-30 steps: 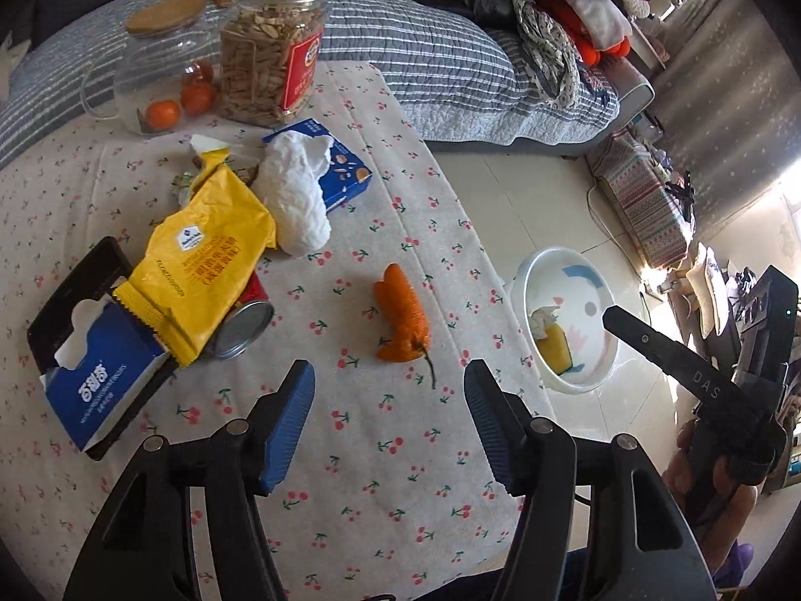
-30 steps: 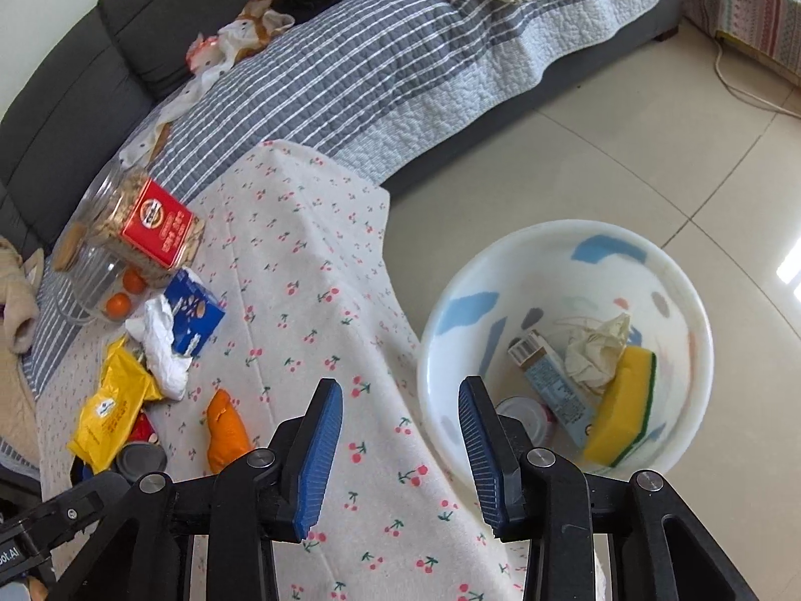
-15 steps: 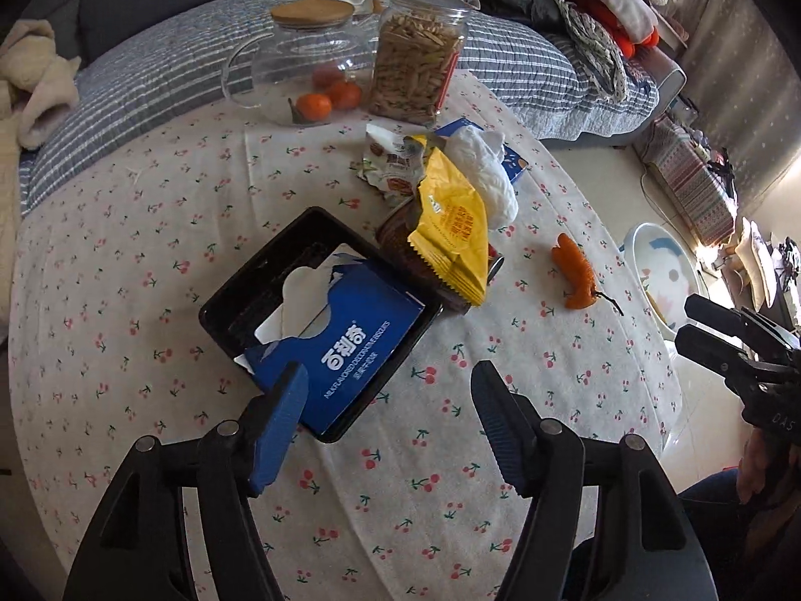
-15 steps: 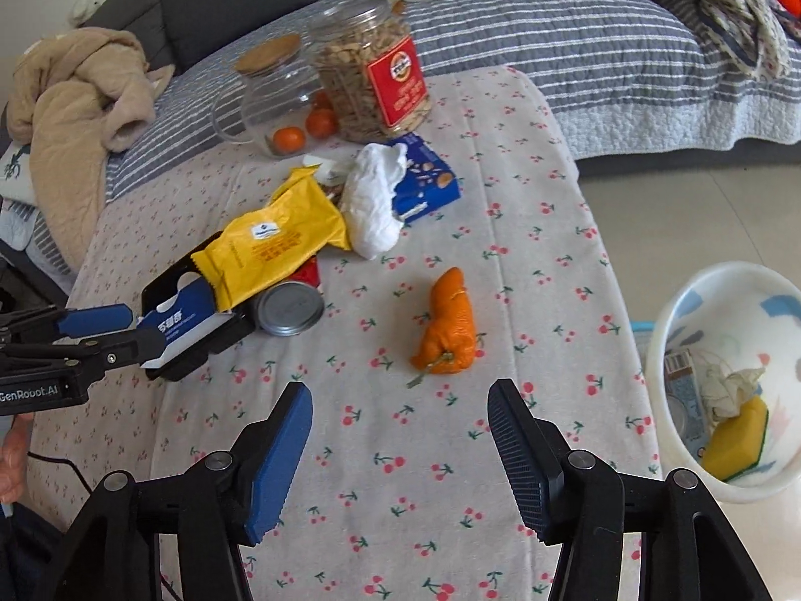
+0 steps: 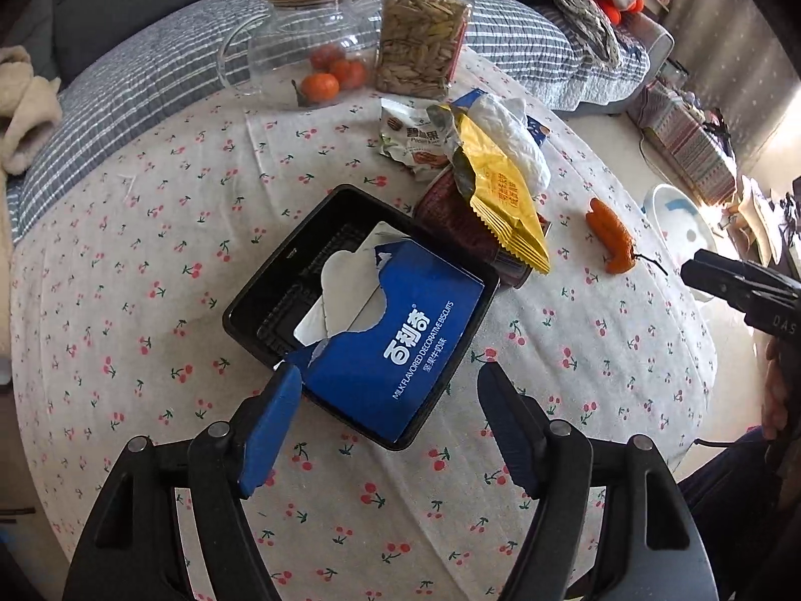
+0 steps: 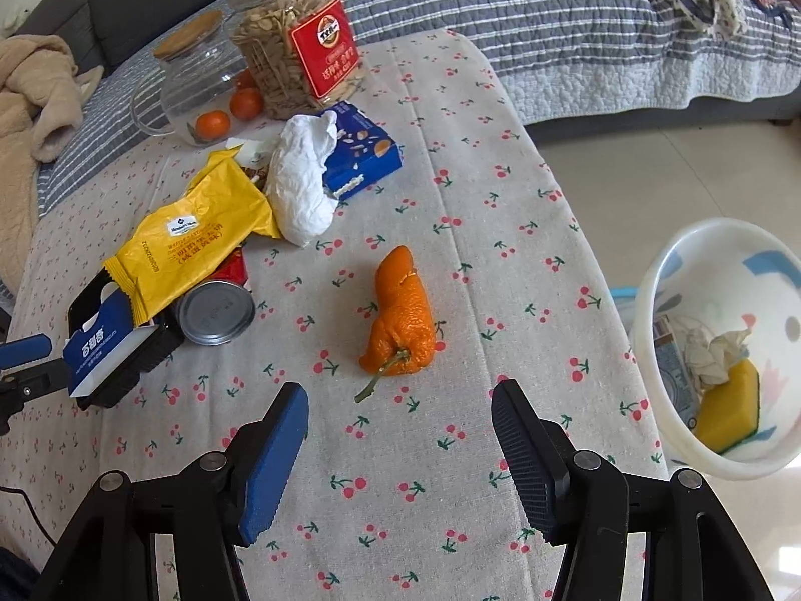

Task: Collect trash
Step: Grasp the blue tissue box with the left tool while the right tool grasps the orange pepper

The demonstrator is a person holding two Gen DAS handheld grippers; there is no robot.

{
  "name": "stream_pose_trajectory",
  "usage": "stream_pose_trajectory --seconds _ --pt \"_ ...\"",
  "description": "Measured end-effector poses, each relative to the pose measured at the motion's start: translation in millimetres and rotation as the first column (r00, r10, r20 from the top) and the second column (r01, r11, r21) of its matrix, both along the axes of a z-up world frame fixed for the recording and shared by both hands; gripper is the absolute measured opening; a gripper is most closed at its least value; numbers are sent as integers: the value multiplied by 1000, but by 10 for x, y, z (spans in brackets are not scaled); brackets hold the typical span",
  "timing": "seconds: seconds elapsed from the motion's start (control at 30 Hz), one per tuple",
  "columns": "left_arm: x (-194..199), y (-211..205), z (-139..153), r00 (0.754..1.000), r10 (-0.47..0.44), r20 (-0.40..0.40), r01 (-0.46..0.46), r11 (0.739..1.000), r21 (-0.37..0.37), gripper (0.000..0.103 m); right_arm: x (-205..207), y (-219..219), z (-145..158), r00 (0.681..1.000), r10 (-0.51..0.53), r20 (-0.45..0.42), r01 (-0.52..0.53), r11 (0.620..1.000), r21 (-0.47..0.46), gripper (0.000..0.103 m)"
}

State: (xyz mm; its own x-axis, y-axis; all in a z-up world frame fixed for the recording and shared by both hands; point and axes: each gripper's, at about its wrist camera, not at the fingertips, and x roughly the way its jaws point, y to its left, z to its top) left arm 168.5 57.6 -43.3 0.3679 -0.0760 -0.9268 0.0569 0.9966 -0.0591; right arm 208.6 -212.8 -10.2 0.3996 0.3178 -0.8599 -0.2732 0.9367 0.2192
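My left gripper (image 5: 390, 418) is open, its fingers either side of the near end of a torn blue biscuit box (image 5: 400, 335) lying in a black tray (image 5: 280, 270). My right gripper (image 6: 400, 443) is open, just short of an orange peel (image 6: 403, 315) on the cherry-print tablecloth; the peel also shows in the left wrist view (image 5: 611, 243). A yellow wrapper (image 6: 190, 245), a tin can (image 6: 215, 313), a crumpled white tissue (image 6: 303, 185) and a blue carton (image 6: 368, 153) lie beyond. The white trash bowl (image 6: 646, 310) stands on the floor at the right, holding a yellow sponge (image 6: 731, 408) and paper.
A glass jug with oranges (image 6: 200, 90) and a seed jar (image 6: 300, 50) stand at the table's far edge. A snack packet (image 5: 410, 135) lies near them. A striped sofa cover (image 6: 575, 10) is behind. The table's right edge drops to tiled floor (image 6: 651, 160).
The left gripper has closed in on the blue biscuit box, which now lies between its fingers. The right gripper has moved closer to the orange peel. Both stay open.
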Motion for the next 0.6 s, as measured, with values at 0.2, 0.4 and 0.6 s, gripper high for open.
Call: stream_pose_trajectory --seconds 0.2,0.4,0.6 --pt "107 -125 -154 999 -42 -17 44 994 96 76 16 133 -30 999 34 18 -33 999 -28 66" --pt "178 -6 -154 1000 -28 -7 28 999 29 76 154 232 -155 999 39 8 -39 997 -65 66" --pt "214 56 -164 1000 -21 4 21 1000 19 57 245 381 -267 998 54 -16 -56 995 -82 66"
